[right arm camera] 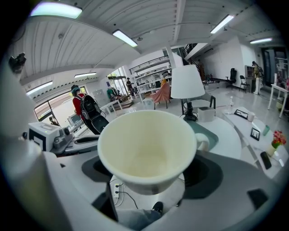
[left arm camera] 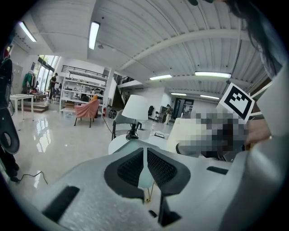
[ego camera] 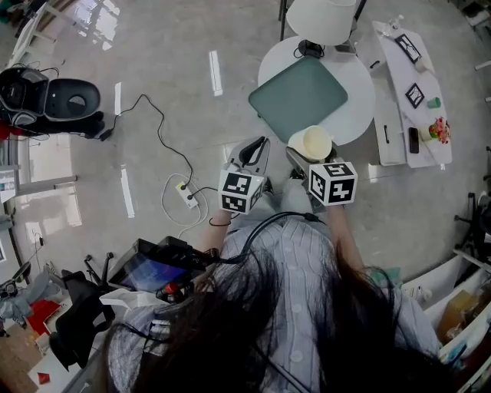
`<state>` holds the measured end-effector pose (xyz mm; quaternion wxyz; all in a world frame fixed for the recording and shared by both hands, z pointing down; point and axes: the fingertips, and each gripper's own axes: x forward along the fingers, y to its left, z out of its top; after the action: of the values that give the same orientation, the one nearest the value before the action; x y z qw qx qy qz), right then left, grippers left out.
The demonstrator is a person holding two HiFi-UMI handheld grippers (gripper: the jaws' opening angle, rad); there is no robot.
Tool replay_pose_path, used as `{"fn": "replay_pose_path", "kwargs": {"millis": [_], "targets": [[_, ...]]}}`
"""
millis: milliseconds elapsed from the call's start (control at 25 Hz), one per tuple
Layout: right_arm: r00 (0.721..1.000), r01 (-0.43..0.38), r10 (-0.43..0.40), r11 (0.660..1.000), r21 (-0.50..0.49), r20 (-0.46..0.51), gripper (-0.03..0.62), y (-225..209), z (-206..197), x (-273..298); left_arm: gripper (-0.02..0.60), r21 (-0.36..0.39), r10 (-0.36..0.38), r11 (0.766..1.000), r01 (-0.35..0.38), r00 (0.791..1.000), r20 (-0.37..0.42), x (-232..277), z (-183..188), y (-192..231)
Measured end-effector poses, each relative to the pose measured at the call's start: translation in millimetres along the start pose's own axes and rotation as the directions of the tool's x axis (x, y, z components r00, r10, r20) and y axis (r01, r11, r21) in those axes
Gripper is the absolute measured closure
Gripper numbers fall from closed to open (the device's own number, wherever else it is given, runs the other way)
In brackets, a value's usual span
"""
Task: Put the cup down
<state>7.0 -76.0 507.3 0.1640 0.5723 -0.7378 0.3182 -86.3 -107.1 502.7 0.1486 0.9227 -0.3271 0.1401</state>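
While the right tongs (ego camera: 305, 153) clamp the cream cup (ego camera: 315, 143) low on its body, mouth up, the cup hangs over the near edge of the round white desk (ego camera: 360, 107), just beside the near corner of the green mat (ego camera: 299, 96). Right gripper view: 2 jaws press the cup wall from either side, handle to the right. Left tongs (ego camera: 252, 153) sit near, over the floor (ego camera: 153, 61), jaws narrowed to a thin slit, nothing between them

Around: lamp (ego camera: 322, 17) and a small dark object (ego camera: 311, 49) at the round desk's far edge, well apart from the cup. The mat lies between, its whole green surface showing. A 2nd, long desk (ego camera: 395, 146) stands against the round one on the right, carrying 2 black-framed cards (ego camera: 415, 94), a flower pot (ego camera: 439, 129) and a dark phone (ego camera: 413, 140). On the floor left of the round desk: a white power strip (ego camera: 189, 198) with a black cable (ego camera: 161, 130) looping away
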Motion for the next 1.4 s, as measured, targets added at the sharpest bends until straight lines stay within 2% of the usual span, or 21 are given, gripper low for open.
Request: {"fn": "replay_pose_path", "kwargs": {"millis": [240, 640, 880, 1160, 1400], "targets": [[1.0, -0.004, 0.004, 1.0, 0.005, -0.025, 0.189, -6.4, 20.7, 46.8, 0.545, -0.023, 0.004, 1.0, -0.005, 1.0, -0.02, 25.1, 1.7, 38.8], [0.999, -0.023, 0.023, 1.0, -0.004, -0.046, 0.189, -46.3, 41.6, 77.7, 0.545, -0.021, 0.036, 0.999, -0.037, 0.998, -0.051, 62.8, 6.0, 49.6], [0.995, -0.045, 0.043, 0.999, -0.02, -0.094, 0.189, -71.5, 51.1, 109.9, 0.545, -0.031, 0.054, 0.998, -0.057, 0.996, -0.066, 96.0, 15.3, 60.6], [0.987, -0.095, 0.078, 0.989, -0.114, -0.142, 0.189, -95.3, 56.5, 153.6, 0.545, -0.042, 0.073, 0.996, -0.077, 0.993, -0.092, 135.2, 20.5, 72.7], [0.973, -0.157, 0.116, 0.967, -0.2, -0.201, 0.189, -111.2, 54.5, 191.6, 0.545, -0.05, 0.071, 0.996, -0.078, 0.99, -0.124, 163.6, 18.0, 77.5]]}}
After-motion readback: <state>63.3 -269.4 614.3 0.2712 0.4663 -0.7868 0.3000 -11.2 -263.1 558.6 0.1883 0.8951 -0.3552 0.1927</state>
